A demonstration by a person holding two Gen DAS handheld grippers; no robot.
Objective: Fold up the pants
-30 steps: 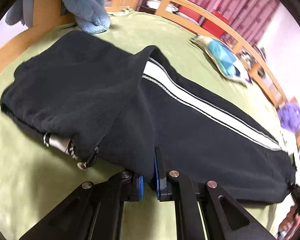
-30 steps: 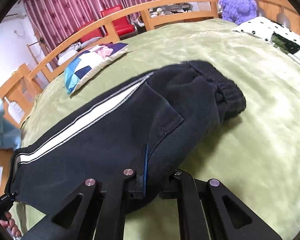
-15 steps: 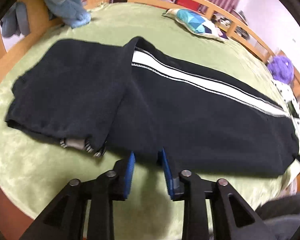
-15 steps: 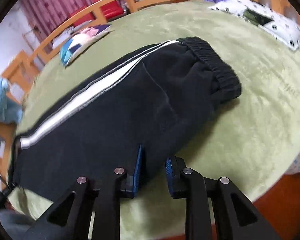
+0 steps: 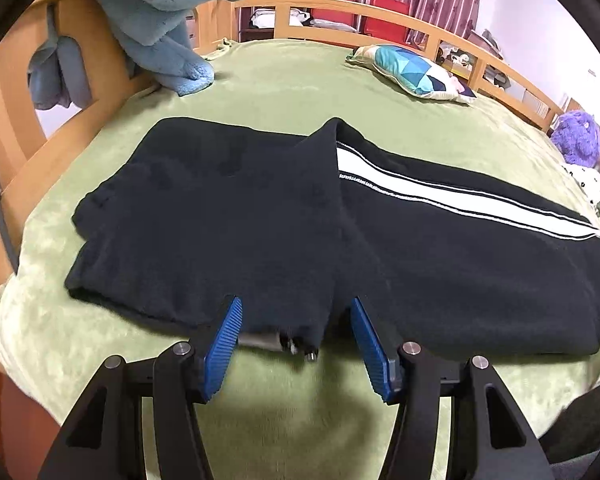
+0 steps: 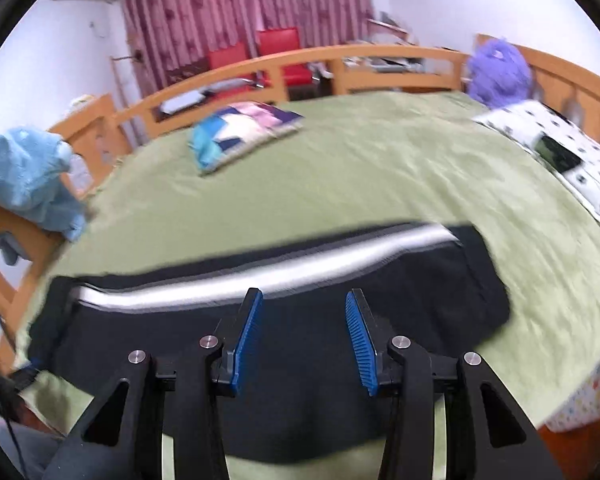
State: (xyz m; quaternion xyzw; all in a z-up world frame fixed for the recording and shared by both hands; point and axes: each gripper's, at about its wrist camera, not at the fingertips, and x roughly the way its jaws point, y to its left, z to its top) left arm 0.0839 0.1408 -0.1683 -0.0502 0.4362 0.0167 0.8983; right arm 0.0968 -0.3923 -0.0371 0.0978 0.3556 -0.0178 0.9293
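Observation:
Black pants (image 5: 284, 224) with a white side stripe lie flat on the green bedspread (image 5: 300, 76), the leg end folded over on the left. My left gripper (image 5: 296, 308) hangs above their near edge, by the grey drawcord ends. Its jaws are opening and its blue pads (image 5: 224, 344) press on nothing. In the blurred right wrist view the same pants (image 6: 440, 300) stretch across the bed. My right gripper (image 6: 302, 302) hovers above them, jaws opening, with no cloth between the pads.
A light blue plush (image 5: 168, 24) leans on the wooden bed rail (image 5: 420, 28) at the far left. A patchwork cushion (image 5: 412, 72) lies at the back. A purple plush (image 5: 576, 140) and a spotted white pillow (image 6: 560, 152) sit at the right end.
Both grippers let go of the pants' near edge, opened and drew back. The right one rose, so its view now takes in more of the room.

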